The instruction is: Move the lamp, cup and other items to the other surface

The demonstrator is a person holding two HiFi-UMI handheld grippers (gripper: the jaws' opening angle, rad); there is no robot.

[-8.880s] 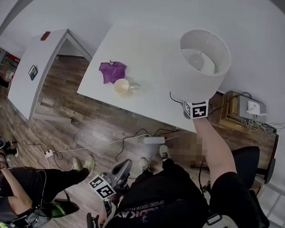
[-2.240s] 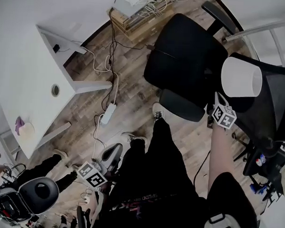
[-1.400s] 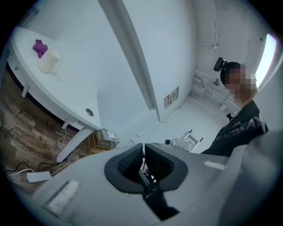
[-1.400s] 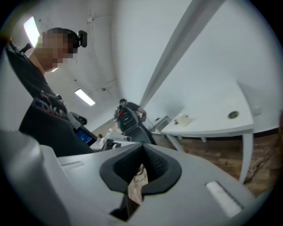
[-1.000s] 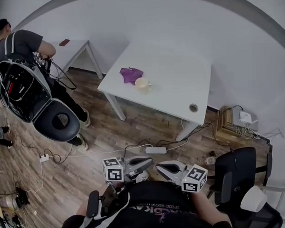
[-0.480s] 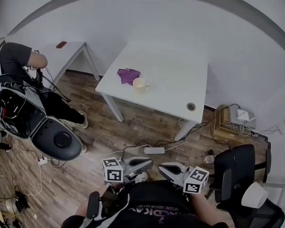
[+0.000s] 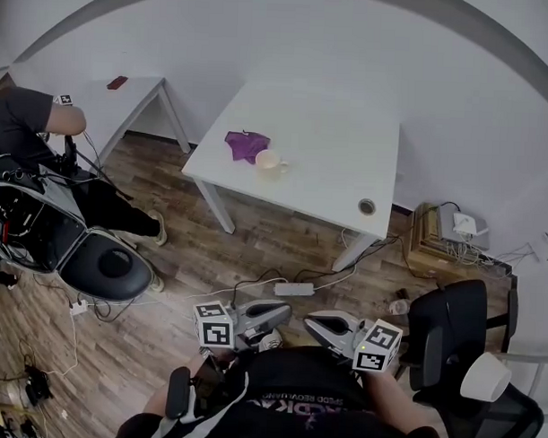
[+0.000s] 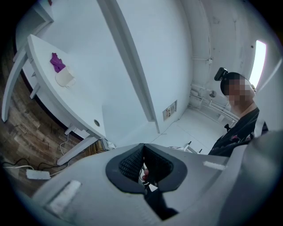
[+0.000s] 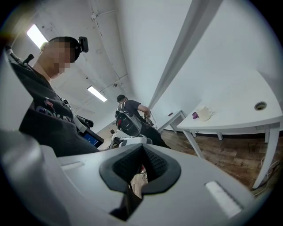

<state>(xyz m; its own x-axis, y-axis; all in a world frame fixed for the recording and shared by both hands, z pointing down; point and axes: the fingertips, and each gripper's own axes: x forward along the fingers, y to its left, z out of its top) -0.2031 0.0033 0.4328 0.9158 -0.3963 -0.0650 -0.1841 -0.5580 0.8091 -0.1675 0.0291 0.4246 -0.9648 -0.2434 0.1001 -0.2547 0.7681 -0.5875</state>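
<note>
Where cup (image 7: 268, 161) sits, white table (image 7: 348, 144); wood floor (image 7: 255, 249) beneath.

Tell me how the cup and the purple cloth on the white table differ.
The cup is cream and stands upright; the purple cloth lies crumpled. The cup is round and firm-looking; the purple cloth is a soft, shapeless heap. Both sit side by side on the white table.

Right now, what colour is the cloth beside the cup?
Purple cloth, clearest in the head view.
</note>
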